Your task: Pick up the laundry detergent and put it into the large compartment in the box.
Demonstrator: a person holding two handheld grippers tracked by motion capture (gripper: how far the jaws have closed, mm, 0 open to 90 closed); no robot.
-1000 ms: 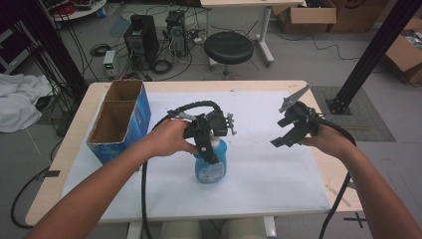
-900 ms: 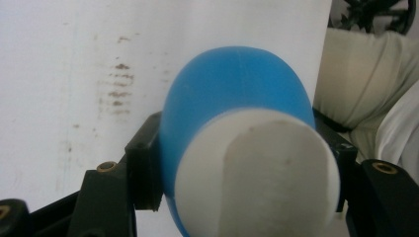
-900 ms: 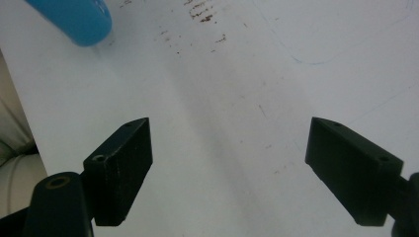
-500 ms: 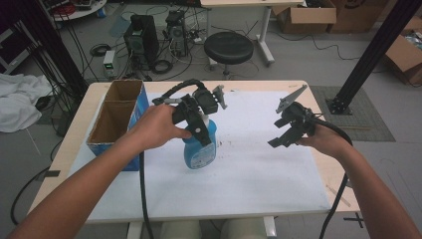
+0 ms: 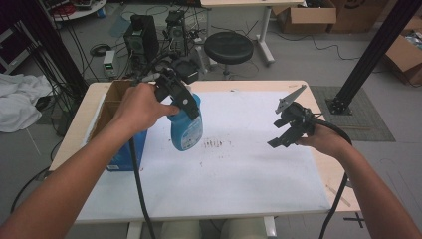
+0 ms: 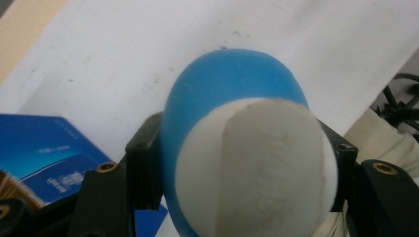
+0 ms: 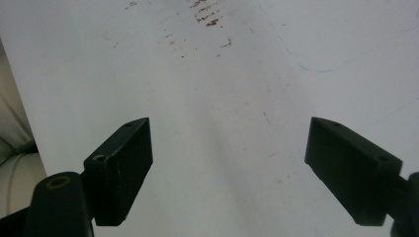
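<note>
A blue plastic bottle (image 5: pixel 186 128) with a white label hangs above the white sheet, lifted off the table beside the blue box. My left gripper (image 5: pixel 178 98) is shut on its upper part; in the left gripper view the bottle (image 6: pixel 237 143) sits between the two black jaws, white top toward the camera. My right gripper (image 5: pixel 287 130) hovers open over the right side of the sheet with nothing between its fingers (image 7: pixel 121 168). Brown specks (image 5: pixel 213 143) mark the sheet between the two grippers and also show as a stain (image 7: pixel 207 15) ahead of the right gripper.
An open blue cardboard box (image 5: pixel 119 144) stands at the table's left edge. The white sheet (image 5: pixel 224 184) covers most of the wooden table (image 5: pixel 323 169). Beyond the table are a black stool (image 5: pixel 230 47), electronics and cables on the floor, and a black frame post (image 5: pixel 373 55).
My left gripper has raised the bottle off the sheet and carried it up and left toward the box. The right gripper has barely shifted and stays open.
</note>
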